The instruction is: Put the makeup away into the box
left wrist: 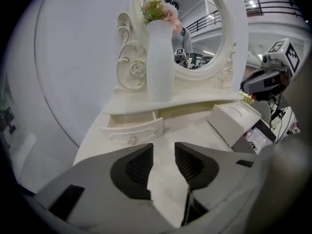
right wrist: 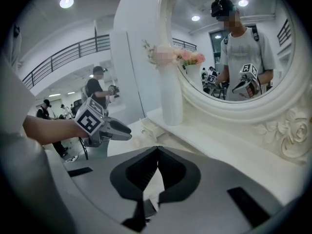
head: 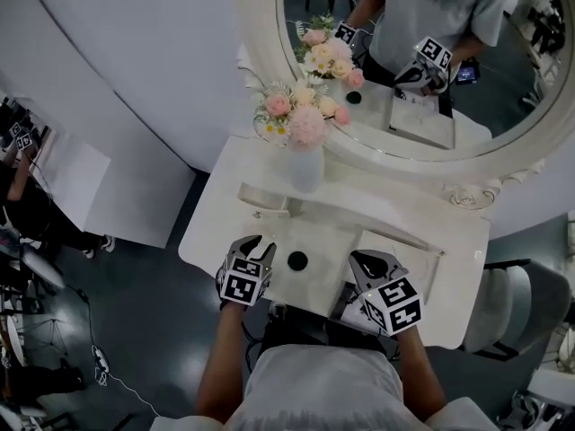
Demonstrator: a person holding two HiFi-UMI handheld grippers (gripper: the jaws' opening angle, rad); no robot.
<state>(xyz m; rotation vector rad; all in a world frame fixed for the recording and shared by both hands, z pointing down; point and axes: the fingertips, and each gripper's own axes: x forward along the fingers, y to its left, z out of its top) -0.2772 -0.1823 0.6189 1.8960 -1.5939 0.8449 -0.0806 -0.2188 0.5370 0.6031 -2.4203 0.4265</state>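
A small round black makeup pot point(head: 297, 261) lies on the white vanity table point(head: 216, 232), between my two grippers and touching neither. My left gripper point(head: 259, 242) point(left wrist: 163, 151) hovers just left of it, open, with only bare tabletop between its pads. My right gripper point(head: 365, 260) point(right wrist: 157, 150) is shut with its tips touching and nothing in them, over the near end of the white box point(head: 413, 248) point(left wrist: 233, 121). The pot does not show in either gripper view.
A white vase of pink flowers point(head: 304, 164) point(left wrist: 160, 62) point(right wrist: 171, 99) stands on the raised shelf under the oval mirror point(head: 431, 25). A little drawer point(head: 262, 197) point(left wrist: 131, 128) stands pulled out at the back left. A chair point(head: 512, 308) is at the right. Other people are in the room at the left.
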